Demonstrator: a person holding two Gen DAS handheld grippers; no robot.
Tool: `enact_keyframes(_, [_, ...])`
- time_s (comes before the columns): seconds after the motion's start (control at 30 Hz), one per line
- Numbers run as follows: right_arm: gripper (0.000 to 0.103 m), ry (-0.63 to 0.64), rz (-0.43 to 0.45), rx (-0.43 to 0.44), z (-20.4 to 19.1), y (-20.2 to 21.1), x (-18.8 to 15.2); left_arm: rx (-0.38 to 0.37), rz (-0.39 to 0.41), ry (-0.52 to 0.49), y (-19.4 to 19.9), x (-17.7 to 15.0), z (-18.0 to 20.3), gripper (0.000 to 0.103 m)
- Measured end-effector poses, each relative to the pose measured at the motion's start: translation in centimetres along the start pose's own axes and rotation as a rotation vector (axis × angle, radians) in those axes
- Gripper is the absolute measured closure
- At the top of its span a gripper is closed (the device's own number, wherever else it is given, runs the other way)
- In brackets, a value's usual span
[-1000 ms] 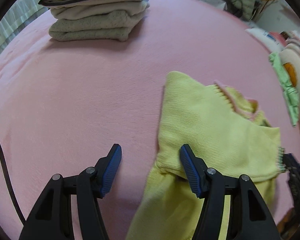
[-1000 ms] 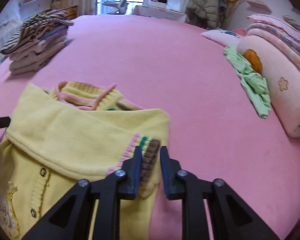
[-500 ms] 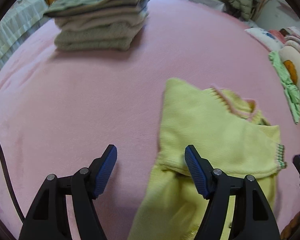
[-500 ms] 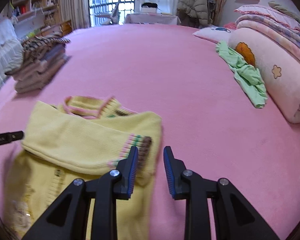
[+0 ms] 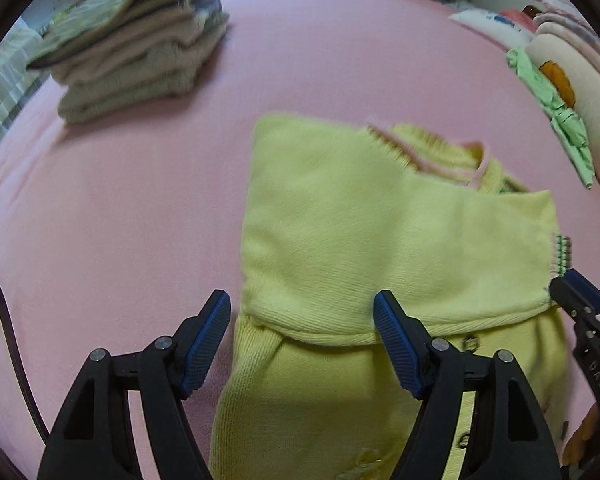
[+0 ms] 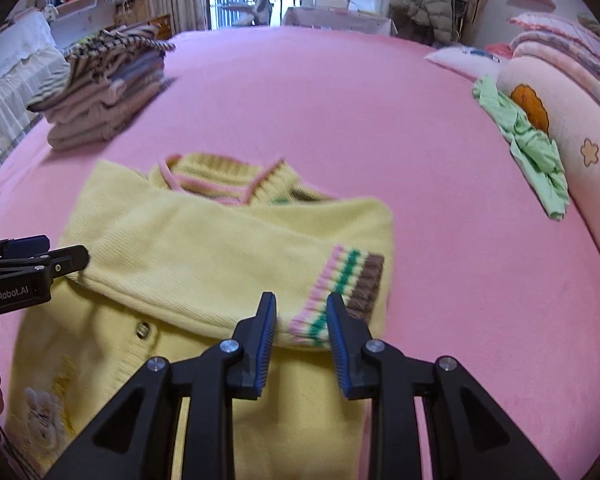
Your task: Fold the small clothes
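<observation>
From the left wrist, the left gripper (image 5: 302,342) hangs wide apart over the yellow cardigan (image 5: 380,240), gripping nothing; a sleeve lies folded across its chest, mid-bed. A stack of folded clothes (image 5: 140,48) sits toward the pink bed's (image 5: 120,200) far left corner.

From the right wrist, the right gripper (image 6: 302,340) stands parted around the striped cuff (image 6: 340,296), not pinching. I'd judge the final folds remain, and the green garment (image 6: 528,140) waits.

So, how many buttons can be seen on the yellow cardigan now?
2 in the left wrist view: one button just below the folded sleeve of the yellow cardigan, another button lower on the front. More may be hidden under the sleeve.
</observation>
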State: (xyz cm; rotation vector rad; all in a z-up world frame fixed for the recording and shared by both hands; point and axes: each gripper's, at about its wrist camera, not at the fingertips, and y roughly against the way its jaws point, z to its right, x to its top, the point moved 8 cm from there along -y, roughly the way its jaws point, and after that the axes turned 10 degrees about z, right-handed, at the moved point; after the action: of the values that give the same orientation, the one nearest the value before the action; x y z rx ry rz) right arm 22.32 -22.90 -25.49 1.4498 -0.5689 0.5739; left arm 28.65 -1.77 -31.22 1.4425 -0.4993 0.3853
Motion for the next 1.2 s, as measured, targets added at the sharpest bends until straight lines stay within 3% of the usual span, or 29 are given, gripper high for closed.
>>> enact_keyframes(0.13, [0.081, -0.009, -0.018, -0.011, 1.0, -0.4, -0.9, -0.044, -0.024, 0.051, -1.1, -0.6, -0.9, 0.027])
enact_keyframes(0.2, [0.081, -0.014, -0.027, -0.061, 2.2, -0.8, -1.3, -0.060, -0.026, 0.061, -1.3, -0.7, -1.1, 0.026])
enact_keyframes(0.33, [0.079, -0.145, -0.049, 0.039, 3.8, -0.8, -2.0, -0.071, -0.025, 0.065, -1.1, -0.6, -1.4, 0.025])
enact_keyframes(0.43, [0.079, -0.117, -0.033, -0.002, 3.9, 0.4, -1.8, -0.057, -0.003, 0.057, 0.0, -0.2, -1.8, 0.026])
enact_keyframes(0.5, [0.079, -0.089, -0.018, -0.033, 3.9, 1.6, -1.6, -0.035, 0.022, 0.045, 1.5, 0.1, -2.5, 0.026])
enact_keyframes(0.77, [0.076, -0.121, 0.054, 0.013, 2.8, 7.8, -1.5, 0.010, 0.116, 0.021, 9.9, -0.3, -3.8, 0.025])
enact_keyframes(1.0, [0.076, -0.092, 0.130, 0.039, 0.9, 13.6, -0.4, 0.008, 0.177, 0.041, 16.8, -0.9, -4.1, 0.023])
enact_keyframes(1.13, [0.062, -0.093, 0.178, 0.056, 0.2, 17.0, 0.0, 0.005, 0.214, 0.044, 20.3, -1.2, -4.2, 0.022])
enact_keyframes(1.2, [0.061, -0.092, 0.197, 0.055, -0.1, 18.6, 0.0, 0.005, 0.232, 0.041, 22.2, -1.7, -4.2, 0.022])
